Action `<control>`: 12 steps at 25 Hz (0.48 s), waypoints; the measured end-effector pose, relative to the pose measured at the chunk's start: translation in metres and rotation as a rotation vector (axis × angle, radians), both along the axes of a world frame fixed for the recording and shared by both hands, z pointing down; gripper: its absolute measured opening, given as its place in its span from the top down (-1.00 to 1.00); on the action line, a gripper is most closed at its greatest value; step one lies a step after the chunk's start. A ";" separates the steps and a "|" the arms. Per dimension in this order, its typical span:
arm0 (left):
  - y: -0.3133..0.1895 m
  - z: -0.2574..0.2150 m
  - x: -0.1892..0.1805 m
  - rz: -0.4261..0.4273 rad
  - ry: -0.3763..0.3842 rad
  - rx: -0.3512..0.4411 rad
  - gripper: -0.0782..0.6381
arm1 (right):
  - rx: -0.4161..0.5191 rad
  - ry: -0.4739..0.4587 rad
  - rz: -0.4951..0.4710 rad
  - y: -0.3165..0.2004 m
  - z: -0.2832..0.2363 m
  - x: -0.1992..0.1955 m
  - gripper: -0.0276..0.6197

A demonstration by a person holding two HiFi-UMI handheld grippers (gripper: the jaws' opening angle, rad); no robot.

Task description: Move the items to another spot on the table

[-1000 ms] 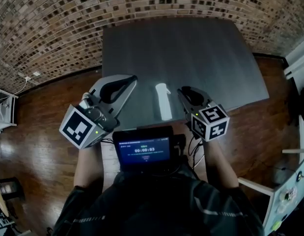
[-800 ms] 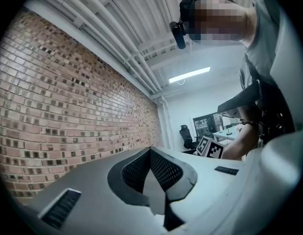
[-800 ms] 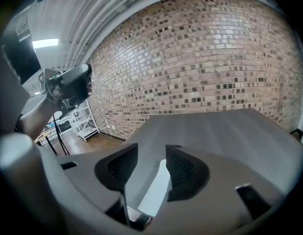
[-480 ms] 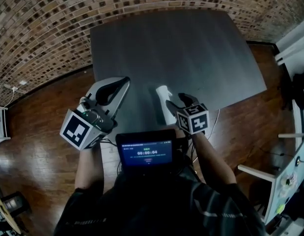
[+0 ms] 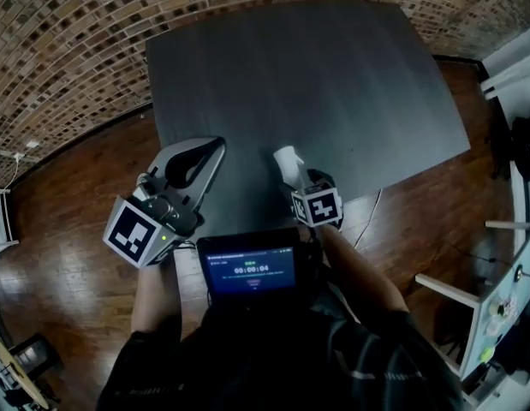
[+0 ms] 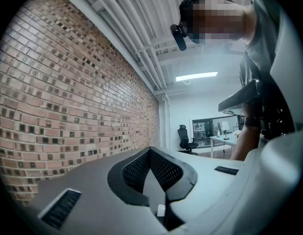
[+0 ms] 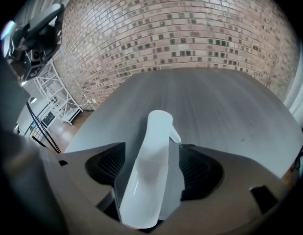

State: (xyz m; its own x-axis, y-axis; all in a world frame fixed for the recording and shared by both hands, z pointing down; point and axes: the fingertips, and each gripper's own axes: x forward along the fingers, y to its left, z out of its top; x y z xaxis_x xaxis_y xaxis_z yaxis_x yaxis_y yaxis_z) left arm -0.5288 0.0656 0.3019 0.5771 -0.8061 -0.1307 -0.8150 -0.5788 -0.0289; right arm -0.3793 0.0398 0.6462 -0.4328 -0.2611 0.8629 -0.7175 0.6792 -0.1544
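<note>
A white spray bottle [image 5: 285, 160] lies on its side near the front edge of the dark grey table [image 5: 333, 75]. My right gripper [image 5: 306, 178] reaches over that edge, and its jaws are opening around the bottle. In the right gripper view the bottle [image 7: 149, 170] lies lengthwise between the two black pads, nozzle end pointing away. There is a gap at the left pad [image 7: 104, 165]. My left gripper [image 5: 218, 145] hovers at the table's front left edge, shut and empty. In the left gripper view its fingertips [image 6: 150, 152] meet.
A small screen [image 5: 252, 268] sits at the person's chest below both grippers. Wooden floor surrounds the table and a brick wall [image 5: 93, 24] runs behind it. A cable [image 5: 373, 210] hangs at the front right edge. White furniture [image 5: 513, 67] stands at the right.
My right gripper has moved forward and left onto the bottle, and its jaws have spread around it. The left gripper has barely moved.
</note>
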 end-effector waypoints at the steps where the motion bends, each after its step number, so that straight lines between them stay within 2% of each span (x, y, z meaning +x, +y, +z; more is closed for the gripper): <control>1: -0.001 0.005 0.000 0.006 -0.005 -0.008 0.80 | -0.012 0.015 0.000 0.002 0.008 0.000 -0.18; 5: -0.006 0.018 -0.002 0.012 -0.009 -0.038 0.80 | -0.047 0.042 0.009 0.010 0.028 -0.001 -0.17; 12: -0.012 0.019 0.001 0.027 0.000 -0.042 0.80 | -0.077 0.058 0.002 0.015 0.043 0.001 0.04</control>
State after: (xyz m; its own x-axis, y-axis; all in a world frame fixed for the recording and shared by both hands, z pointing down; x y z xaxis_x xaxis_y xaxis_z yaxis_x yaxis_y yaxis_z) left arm -0.5281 0.0538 0.3212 0.5988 -0.7950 -0.0970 -0.7991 -0.6012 -0.0044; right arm -0.3784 0.0549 0.6893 -0.3811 -0.1936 0.9040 -0.7280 0.6655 -0.1644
